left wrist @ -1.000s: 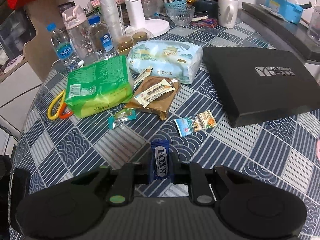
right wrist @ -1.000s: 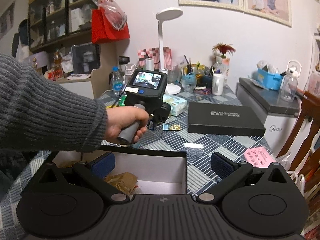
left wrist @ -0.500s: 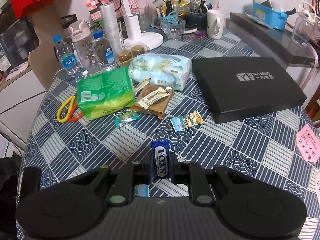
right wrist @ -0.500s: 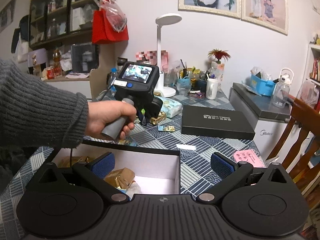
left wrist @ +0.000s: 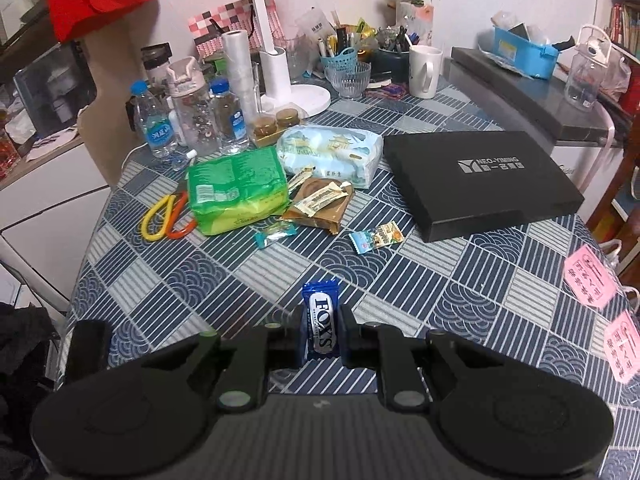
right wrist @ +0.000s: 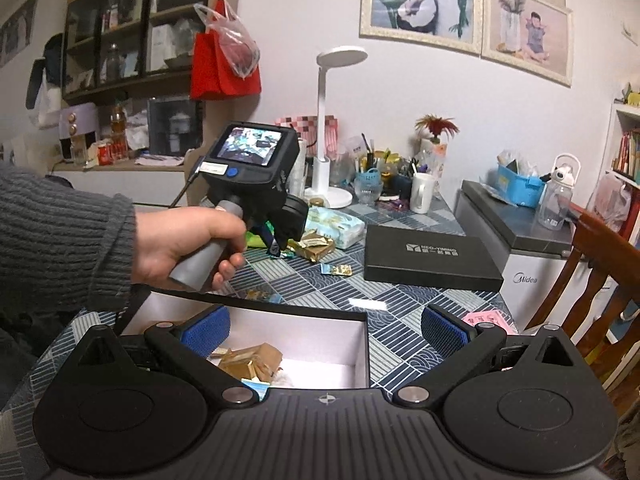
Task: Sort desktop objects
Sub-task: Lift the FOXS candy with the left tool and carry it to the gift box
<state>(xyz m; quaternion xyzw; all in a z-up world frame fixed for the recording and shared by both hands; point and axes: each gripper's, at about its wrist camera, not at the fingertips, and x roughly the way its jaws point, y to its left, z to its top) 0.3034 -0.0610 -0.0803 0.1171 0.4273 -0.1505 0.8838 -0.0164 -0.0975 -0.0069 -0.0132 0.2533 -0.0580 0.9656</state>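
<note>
My left gripper is shut on a blue FOX'S candy and holds it upright, well above the patterned table. Ahead on the table lie a teal candy, a small colourful packet, a brown wrapper with a cream bar, a green pack and a tissue pack. My right gripper is open and empty above an open white-lined box that holds gold-wrapped sweets. The left gripper shows in the right wrist view, held in a hand.
A black flat box lies at the right. Water bottles, a lamp base, a mug and a glass bowl crowd the back. Yellow and orange rings lie left. Pink notes sit near the right edge.
My left gripper has risen and pulled back with the candy, so more of the table and room shows. My right gripper stays open over the box.
</note>
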